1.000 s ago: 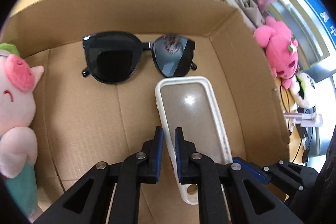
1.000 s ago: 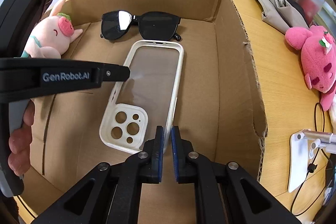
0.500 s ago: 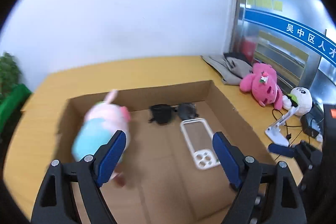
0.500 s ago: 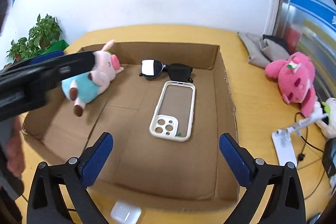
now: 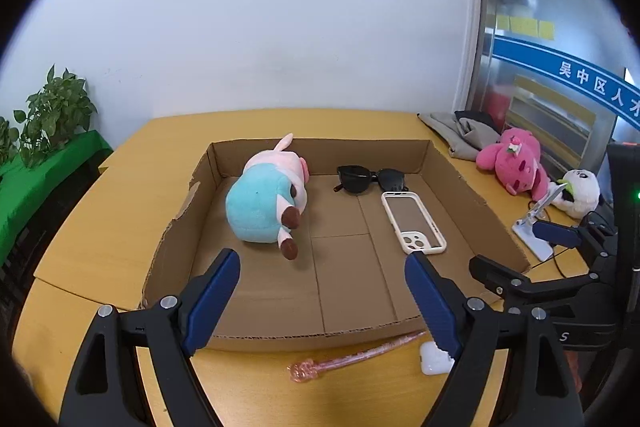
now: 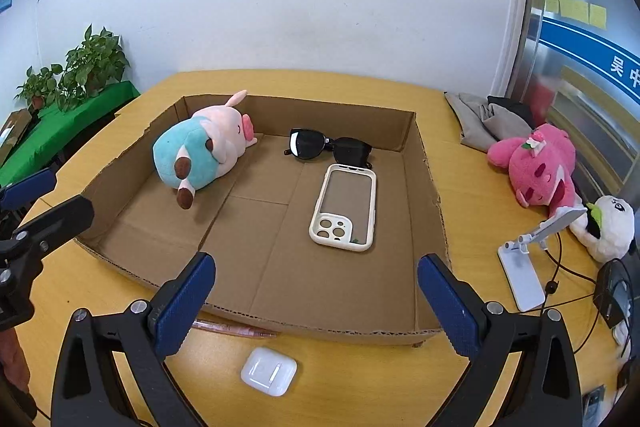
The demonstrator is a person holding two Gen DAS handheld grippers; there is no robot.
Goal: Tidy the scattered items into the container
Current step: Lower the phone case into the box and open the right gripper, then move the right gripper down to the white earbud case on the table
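Left wrist view: left tool (image 5: 322,291) spread wide, nothing between its blue pads, hanging over the near wall of the cardboard box (image 5: 460,183). Inside the box: plush pig (image 5: 268,203) at left, sunglasses (image 5: 370,180) at the far wall, phone case (image 5: 413,223) to the right. On the table (image 5: 120,187), just outside the near wall: pink pen (image 5: 356,355) lying along it, white earbud case (image 5: 432,361) at the pen's right end, partly behind the right finger.

Right wrist view: right tool (image 6: 316,301) also fully open and empty, held above the near rim. Earbud case (image 6: 269,371) sits on the table close in front, between the fingers. The pen (image 6: 236,329) shows only as a sliver against the box wall.

Judgement: three items are in; the earbud case and pen remain. For the earbud case, drop straight down, straddle its short sides, close gently since the smooth shell may squirt out, then lift clear of the rim before releasing.
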